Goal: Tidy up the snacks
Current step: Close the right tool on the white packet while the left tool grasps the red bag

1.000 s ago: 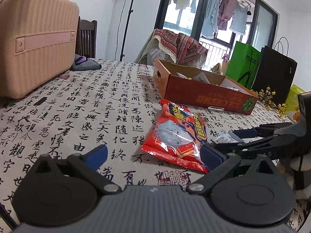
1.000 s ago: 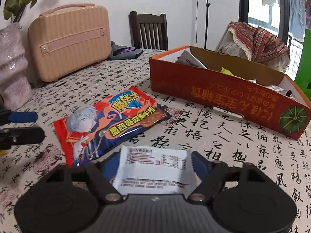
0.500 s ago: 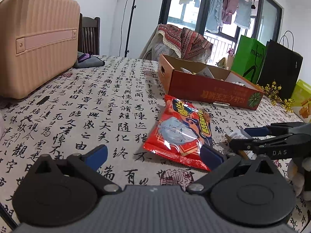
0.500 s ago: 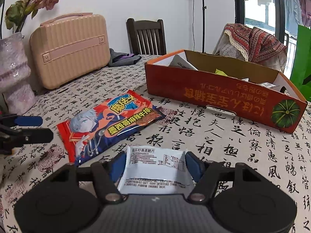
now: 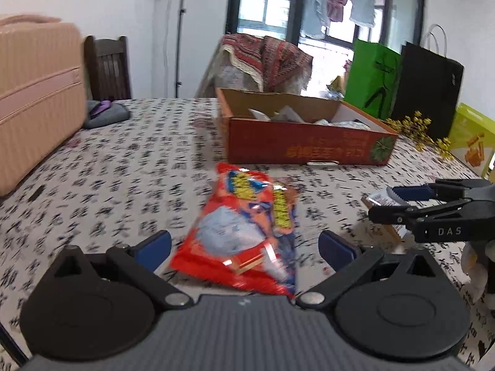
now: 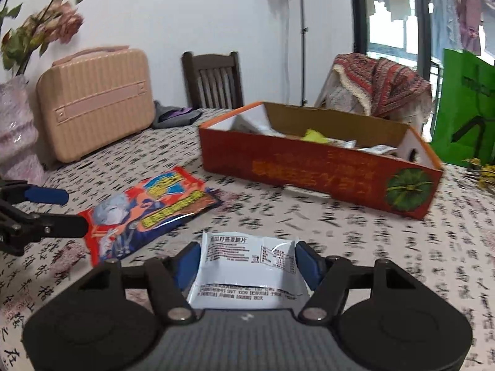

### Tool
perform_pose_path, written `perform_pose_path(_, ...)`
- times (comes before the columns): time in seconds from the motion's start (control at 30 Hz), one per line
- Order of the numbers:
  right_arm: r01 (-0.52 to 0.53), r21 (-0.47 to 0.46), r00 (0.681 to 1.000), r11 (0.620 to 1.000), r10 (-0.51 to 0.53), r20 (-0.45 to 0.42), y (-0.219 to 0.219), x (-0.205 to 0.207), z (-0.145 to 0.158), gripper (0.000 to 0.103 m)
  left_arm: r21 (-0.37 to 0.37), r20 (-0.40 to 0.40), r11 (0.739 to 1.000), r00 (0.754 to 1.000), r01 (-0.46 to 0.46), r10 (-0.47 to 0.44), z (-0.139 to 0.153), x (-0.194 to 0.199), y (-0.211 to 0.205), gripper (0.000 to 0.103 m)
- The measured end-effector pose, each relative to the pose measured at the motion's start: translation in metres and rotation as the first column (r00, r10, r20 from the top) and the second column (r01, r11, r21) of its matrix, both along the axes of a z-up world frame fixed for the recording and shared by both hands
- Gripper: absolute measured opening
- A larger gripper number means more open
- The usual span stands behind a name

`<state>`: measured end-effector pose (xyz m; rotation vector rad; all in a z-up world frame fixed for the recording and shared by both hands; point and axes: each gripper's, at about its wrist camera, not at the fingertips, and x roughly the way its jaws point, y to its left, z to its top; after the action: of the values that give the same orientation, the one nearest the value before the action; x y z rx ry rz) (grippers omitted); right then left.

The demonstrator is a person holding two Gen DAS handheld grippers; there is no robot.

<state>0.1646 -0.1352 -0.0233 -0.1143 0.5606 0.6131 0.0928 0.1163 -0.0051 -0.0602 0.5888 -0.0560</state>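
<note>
Bright daylight enters through the window (image 5: pixel 312 15) behind the cardboard box (image 5: pixel 303 142) and is overexposed there. Motion blur smears the print of the tablecloth (image 5: pixel 130 167) around the box. Fisheye distortion bends both views at the edges.

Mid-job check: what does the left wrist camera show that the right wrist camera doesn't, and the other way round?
Left wrist only: the black paper bag, and the open left tool straddling the red snack bag.

Right wrist only: the pink flowers, and the printed face of the white packet that the right tool grips.

Both: the orange box holding packets, the pink case, the green bag, the chair.
</note>
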Motion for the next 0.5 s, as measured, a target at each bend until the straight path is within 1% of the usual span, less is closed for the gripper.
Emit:
perform_pose_path(0.1, 0.042, 0.02, 0.999, 0.999, -0.042, 0.003, -0.02, 0.004, 0.002, 0.067, 0.038, -0.028, 0.999, 0.999, 0.03, -0.029, 0.002, 0.015, -0.016, 0.103)
perform_pose_path(0.23, 0.1, 0.049, 0.995, 0.994, -0.1, 0.004, -0.045, 0.01, 0.003, 0.067, 0.074, -0.086, 0.997, 0.996, 0.038, -0.031, 0.001, 0.038, -0.031, 0.103)
perform_pose_path(0.37, 0.157, 0.082, 0.987, 0.984, -0.158, 0.004, -0.069, 0.016, 0.001, 0.067, 0.105, -0.147, 0.994, 0.989, 0.014, 0.002, -0.004, 0.062, -0.037, 0.103)
perform_pose_path(0.5, 0.228, 0.145, 0.973, 0.963, -0.228, -0.015, -0.09, 0.025, -0.003, 0.067, 0.131, -0.178, 0.991, 0.983, -0.018, 0.042, -0.009, 0.078, -0.037, 0.103)
